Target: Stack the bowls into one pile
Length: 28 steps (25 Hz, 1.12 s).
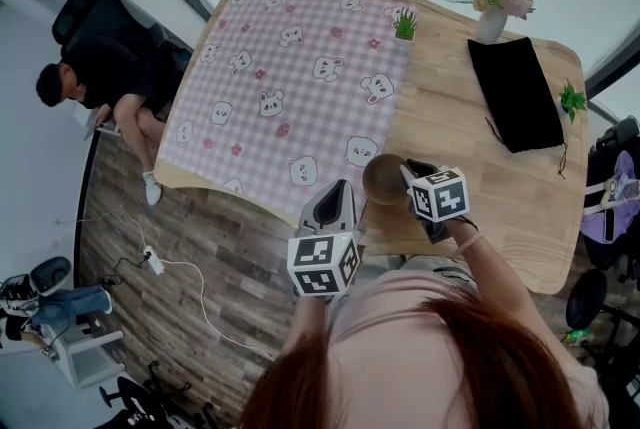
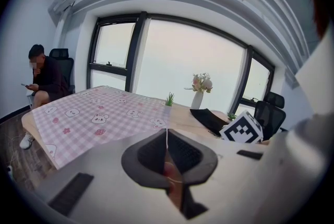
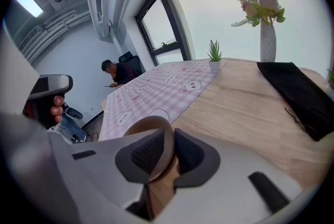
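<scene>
A single tan bowl (image 1: 383, 179) shows, held on edge above the wooden table (image 1: 470, 137), near its front edge and just beside the pink checked cloth (image 1: 290, 87). My right gripper (image 1: 410, 175) is shut on the bowl's right rim. In the right gripper view the thin rim (image 3: 148, 126) runs between the two dark pads of that gripper (image 3: 172, 152). My left gripper (image 1: 338, 189) hangs off the table's front edge, left of the bowl. Its jaws stand together in the left gripper view (image 2: 167, 152), with no object seen between them.
A black pouch (image 1: 515, 92) lies at the table's right. A vase of flowers (image 1: 495, 2) and a small green plant (image 1: 405, 25) stand at the far edge. A person (image 1: 100, 67) sits in a chair at the table's left. Office chairs stand at the right.
</scene>
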Available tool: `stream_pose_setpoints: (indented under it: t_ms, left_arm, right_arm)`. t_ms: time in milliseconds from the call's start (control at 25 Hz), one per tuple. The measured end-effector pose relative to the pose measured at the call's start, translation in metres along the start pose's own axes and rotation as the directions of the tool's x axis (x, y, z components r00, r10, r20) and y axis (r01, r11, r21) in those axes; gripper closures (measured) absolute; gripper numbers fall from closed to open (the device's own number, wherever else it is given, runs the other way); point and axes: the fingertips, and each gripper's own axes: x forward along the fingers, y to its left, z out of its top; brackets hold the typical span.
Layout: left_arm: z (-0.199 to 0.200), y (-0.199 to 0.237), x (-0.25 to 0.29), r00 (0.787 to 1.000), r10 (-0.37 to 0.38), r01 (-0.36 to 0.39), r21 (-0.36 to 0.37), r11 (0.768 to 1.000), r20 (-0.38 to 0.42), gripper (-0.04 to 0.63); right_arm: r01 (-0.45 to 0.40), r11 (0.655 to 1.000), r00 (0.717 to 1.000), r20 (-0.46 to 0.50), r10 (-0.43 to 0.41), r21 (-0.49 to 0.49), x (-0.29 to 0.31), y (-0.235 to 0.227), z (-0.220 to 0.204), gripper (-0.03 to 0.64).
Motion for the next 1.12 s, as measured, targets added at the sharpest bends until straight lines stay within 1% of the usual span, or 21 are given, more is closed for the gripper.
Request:
stream_pose_setpoints:
  t_ms: [400,600,840,1120]
  left_arm:
    - [-0.002,-0.015,0.004,1.0,0.002,-0.002,0.007,1.0,-0.008,0.583]
    - [-0.002,-0.025,0.008,1.0,0.013,-0.013,0.006,1.0,-0.004,0.583]
    - [-0.001,-0.041,0.012,1.0,0.024,-0.024,0.011,1.0,-0.002,0.583]
    - [0.001,-0.063,0.019,0.999,0.045,-0.046,0.024,0.999,0.015,0.583]
  right_arm:
    - [-0.001,0.999,0.999,0.049,0.003,-0.046,-0.018,-0.003,0.007,0.563]
    - [0.002,0.996,0.996,0.087,0.006,-0.094,-0.034,-0.007,0.012,0.563]
    - [0.003,0.986,0.993,0.119,0.017,-0.166,-0.059,-0.012,0.014,0.591]
    - [0.011,0.974,0.987,0.16,0.026,-0.225,-0.085,-0.028,0.013,0.603]
